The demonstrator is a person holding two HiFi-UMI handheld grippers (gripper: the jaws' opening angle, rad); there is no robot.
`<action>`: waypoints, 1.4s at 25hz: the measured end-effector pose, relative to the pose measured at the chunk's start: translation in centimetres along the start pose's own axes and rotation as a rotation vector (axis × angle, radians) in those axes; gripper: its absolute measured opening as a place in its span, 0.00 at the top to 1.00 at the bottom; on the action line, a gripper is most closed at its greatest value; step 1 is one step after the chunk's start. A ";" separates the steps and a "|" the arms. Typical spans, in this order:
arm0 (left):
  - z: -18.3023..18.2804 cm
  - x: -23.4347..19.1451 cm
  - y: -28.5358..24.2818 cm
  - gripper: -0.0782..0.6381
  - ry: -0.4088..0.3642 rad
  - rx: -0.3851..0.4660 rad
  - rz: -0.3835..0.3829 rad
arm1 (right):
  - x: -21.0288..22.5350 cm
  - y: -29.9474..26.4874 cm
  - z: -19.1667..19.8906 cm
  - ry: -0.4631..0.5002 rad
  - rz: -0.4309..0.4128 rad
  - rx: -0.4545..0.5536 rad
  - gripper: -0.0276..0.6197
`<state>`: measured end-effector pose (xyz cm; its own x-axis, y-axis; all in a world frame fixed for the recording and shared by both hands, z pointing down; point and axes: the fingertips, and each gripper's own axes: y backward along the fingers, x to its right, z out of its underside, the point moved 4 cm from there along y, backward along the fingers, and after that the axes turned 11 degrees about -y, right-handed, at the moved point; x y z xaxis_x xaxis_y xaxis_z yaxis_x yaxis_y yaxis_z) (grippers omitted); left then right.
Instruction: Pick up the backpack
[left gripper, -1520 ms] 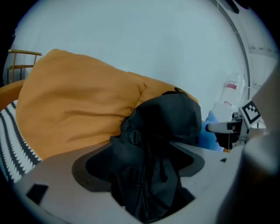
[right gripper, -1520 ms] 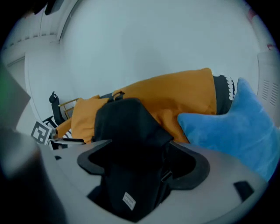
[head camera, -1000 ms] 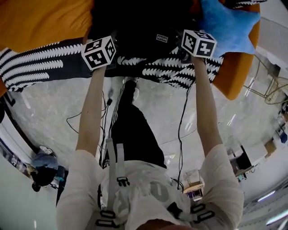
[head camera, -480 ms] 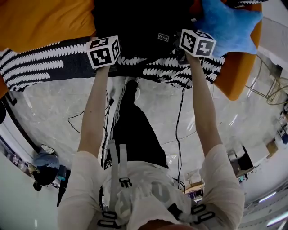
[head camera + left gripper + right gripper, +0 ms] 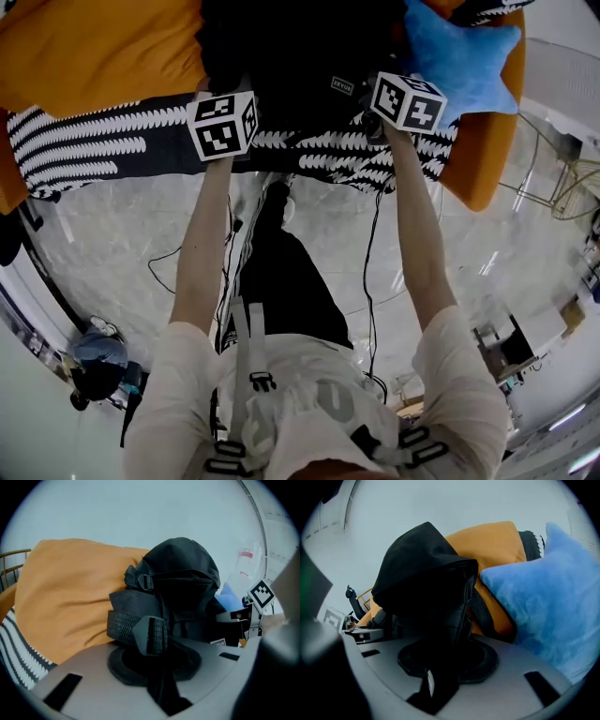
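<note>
Gripping done, judged: left gripper (image 5: pixel 157 667), jaws just closing, clamps webbing strap (image 5: pixel 136 627) of black backpack (image 5: pixel 281 47); right gripper (image 5: pixel 445 663), jaws just closing, clamps its fabric. Backpack at top centre, between orange cushion (image 5: pixel 94 47) and blue star pillow (image 5: pixel 459 56). Lift remaining.

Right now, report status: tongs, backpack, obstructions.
Left tongs just closed on backpack strap. Right tongs just closed on backpack too. Backpack against orange cushion. Blue pillow beside it.

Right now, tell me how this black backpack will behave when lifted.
Probably floppy: the black backpack is soft fabric, creased and sagging at the top. Its webbing strap stands loose, so it may dangle or snag. Not slippery, I'd guess: the weave looks coarse.
</note>
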<state>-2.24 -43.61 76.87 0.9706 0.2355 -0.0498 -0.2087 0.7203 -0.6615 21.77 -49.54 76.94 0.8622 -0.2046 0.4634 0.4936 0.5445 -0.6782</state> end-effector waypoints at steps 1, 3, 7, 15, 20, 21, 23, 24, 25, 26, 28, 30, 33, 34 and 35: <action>-1.0 0.0 0.5 0.78 -0.008 0.012 0.002 | -0.4 0.7 -0.8 0.001 0.004 0.011 0.77; -2.9 0.3 1.7 0.78 -0.018 0.026 0.003 | -1.2 2.3 -2.2 0.002 0.011 0.025 0.77; -8.4 1.2 3.3 0.79 -0.036 0.085 -0.002 | -2.5 5.8 -7.1 0.029 0.016 0.085 0.77; -20.1 1.2 12.9 0.79 -0.085 0.220 -0.017 | -10.1 15.9 -16.1 0.092 0.012 0.211 0.77; -24.4 1.7 20.2 0.79 -0.144 0.285 -0.010 | -15.0 23.0 -18.3 0.112 0.020 0.268 0.77; -25.1 1.7 21.5 0.79 -0.158 0.295 -0.013 | -16.0 24.3 -18.5 0.110 0.020 0.281 0.77; -26.3 1.9 24.1 0.79 -0.178 0.310 -0.026 | -17.6 26.7 -18.6 0.100 0.022 0.302 0.77; -26.8 2.2 25.4 0.79 -0.188 0.317 -0.035 | -18.3 27.9 -18.6 0.094 0.024 0.313 0.77; -27.2 2.4 26.6 0.79 -0.199 0.325 -0.044 | -18.9 29.0 -18.5 0.091 0.026 0.327 0.77; -27.5 2.8 27.7 0.79 -0.207 0.333 -0.050 | -19.4 30.1 -18.3 0.089 0.029 0.341 0.77; -27.1 3.5 29.9 0.79 -0.211 0.345 -0.058 | -20.3 32.3 -17.3 0.094 0.036 0.360 0.77; -26.5 4.1 31.9 0.79 -0.214 0.351 -0.066 | -21.2 34.1 -16.1 0.101 0.032 0.375 0.77; -26.3 4.5 34.9 0.79 -0.231 0.362 -0.071 | -22.6 36.5 -14.6 0.097 0.017 0.405 0.77; -26.2 4.7 35.9 0.79 -0.237 0.368 -0.071 | -23.0 37.3 -14.1 0.096 0.016 0.417 0.77; -25.9 4.9 36.8 0.79 -0.240 0.375 -0.071 | -23.4 38.1 -13.5 0.096 0.019 0.428 0.77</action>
<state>-2.03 -32.89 32.90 0.9379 0.2896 0.1907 -0.2143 0.9165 -0.3378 21.96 -35.02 32.53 0.8874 -0.2544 0.3845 0.4032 0.8327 -0.3795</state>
